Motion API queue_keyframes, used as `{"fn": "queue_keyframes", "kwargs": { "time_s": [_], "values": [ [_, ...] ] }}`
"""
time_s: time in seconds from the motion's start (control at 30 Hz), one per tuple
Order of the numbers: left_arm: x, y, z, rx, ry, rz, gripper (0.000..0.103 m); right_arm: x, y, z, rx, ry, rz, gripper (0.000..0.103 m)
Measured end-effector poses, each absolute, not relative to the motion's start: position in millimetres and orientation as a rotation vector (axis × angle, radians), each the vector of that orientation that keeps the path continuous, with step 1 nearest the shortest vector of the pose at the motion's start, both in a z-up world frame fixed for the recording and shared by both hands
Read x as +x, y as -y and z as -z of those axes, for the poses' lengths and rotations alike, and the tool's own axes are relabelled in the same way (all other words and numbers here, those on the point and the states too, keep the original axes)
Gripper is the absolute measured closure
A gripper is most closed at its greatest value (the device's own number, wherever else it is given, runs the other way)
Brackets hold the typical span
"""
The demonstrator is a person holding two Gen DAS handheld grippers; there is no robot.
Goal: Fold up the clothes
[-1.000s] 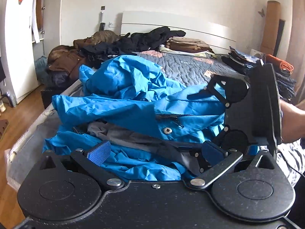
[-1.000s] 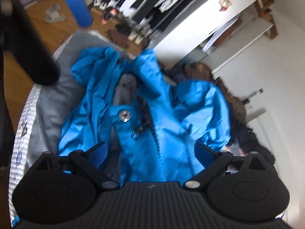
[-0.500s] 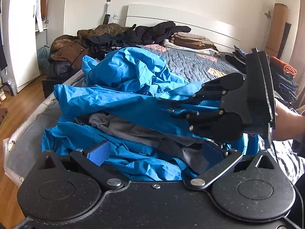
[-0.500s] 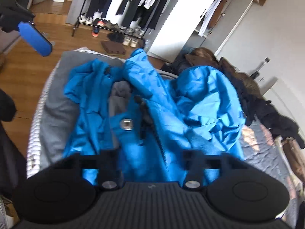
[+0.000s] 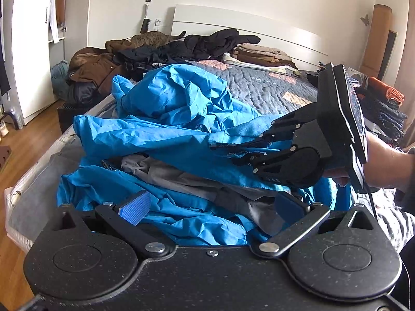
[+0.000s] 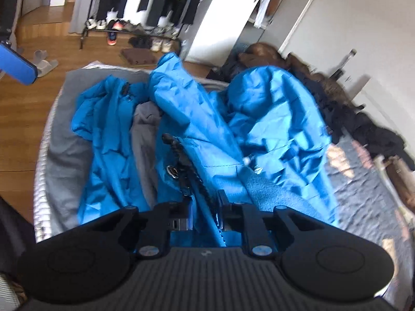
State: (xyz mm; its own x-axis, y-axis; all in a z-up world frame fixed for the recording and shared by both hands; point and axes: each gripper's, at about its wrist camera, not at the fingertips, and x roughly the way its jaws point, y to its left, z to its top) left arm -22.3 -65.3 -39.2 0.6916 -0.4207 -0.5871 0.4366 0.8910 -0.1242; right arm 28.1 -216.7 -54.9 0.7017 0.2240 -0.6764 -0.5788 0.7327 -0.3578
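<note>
On the bed (image 5: 262, 90), my right gripper (image 6: 206, 212) pinches the blue jacket (image 5: 168, 103) by its zipper edge. My left gripper (image 5: 212, 206) hovers spread wide over it.

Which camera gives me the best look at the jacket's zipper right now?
Right wrist view: the zipper runs up the blue jacket into the shut right gripper. In the left wrist view, the right gripper and folds hide it.
</note>
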Motion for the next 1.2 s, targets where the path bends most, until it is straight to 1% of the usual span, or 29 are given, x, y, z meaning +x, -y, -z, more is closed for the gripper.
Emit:
{"fn": "queue_keyframes", "kwargs": {
  "time_s": [0.1,0.23,0.43,0.77,0.9,1.03,1.07,1.2],
  "values": [
    [-22,66,39,0.029,-0.652,0.479,0.000,30,217,57,-0.590,-0.648,-0.474,0.087],
    [-23,65,39,0.030,-0.646,0.478,0.000,26,221,56,-0.570,-0.594,-0.441,0.095],
    [-24,63,38,0.026,-0.639,0.474,0.000,20,267,17,-0.368,-0.447,-0.299,0.099],
    [-33,74,34,0.057,-0.617,0.481,0.000,-26,405,-68,-0.084,-0.234,0.027,0.100],
    [-40,81,33,0.077,-0.609,0.489,0.000,-55,469,-86,0.012,-0.197,0.142,0.100],
    [-46,89,34,0.108,-0.601,0.505,0.000,-70,528,-76,0.116,-0.239,0.269,0.099],
    [-46,90,35,0.115,-0.602,0.508,0.000,-69,542,-68,0.143,-0.293,0.296,0.099],
    [-47,93,38,0.140,-0.605,0.514,0.000,-65,577,-25,0.168,-0.541,0.322,0.089]
  ]
}}
